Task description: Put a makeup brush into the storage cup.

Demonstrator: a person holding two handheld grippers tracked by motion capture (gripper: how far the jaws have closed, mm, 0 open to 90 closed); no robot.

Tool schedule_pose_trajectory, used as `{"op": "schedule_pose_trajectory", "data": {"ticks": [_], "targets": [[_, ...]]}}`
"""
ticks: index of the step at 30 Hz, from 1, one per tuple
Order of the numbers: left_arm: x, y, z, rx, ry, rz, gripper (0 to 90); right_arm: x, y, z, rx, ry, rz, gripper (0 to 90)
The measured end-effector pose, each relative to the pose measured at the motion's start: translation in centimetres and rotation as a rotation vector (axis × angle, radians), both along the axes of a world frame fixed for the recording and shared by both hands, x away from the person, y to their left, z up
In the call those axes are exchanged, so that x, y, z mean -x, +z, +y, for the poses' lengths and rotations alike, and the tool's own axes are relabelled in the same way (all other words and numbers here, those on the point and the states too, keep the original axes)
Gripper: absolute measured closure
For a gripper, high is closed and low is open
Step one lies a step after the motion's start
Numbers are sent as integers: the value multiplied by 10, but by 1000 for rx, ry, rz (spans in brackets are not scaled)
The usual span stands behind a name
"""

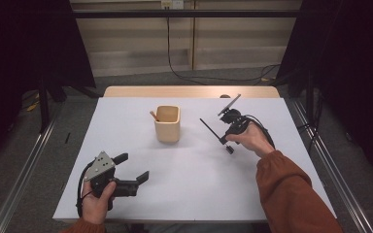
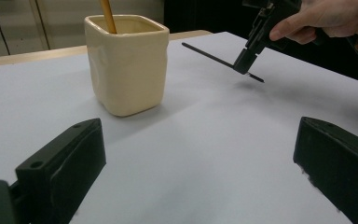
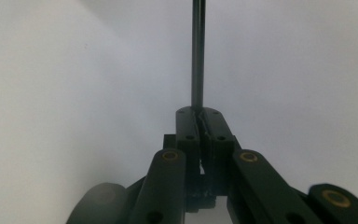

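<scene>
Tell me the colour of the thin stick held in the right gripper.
Black stick, clearest in the left gripper view.

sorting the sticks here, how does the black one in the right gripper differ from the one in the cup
The black stick is dark and thin; the stick in the cup is light brown.

The black stick is clamped in the shut right gripper, lifted off the white table; the brown stick stands leaning inside the cream cup.

The black stick shows nearly whole; the brown stick shows just its top end.

Both are slender and straight.
</scene>
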State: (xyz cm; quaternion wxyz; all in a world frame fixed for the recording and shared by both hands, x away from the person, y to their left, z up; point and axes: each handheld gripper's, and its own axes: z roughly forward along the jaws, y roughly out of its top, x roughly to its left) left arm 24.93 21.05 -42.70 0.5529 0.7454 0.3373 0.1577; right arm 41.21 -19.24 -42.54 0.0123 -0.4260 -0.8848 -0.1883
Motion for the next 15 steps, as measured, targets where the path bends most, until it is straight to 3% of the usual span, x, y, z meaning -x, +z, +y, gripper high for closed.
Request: {"op": "schedule_pose_trajectory", "data": {"ticks": [15], "targets": [[0,1,2,-3,5,-6,21,10,9,-18,-159,-17,-90,865]]}}
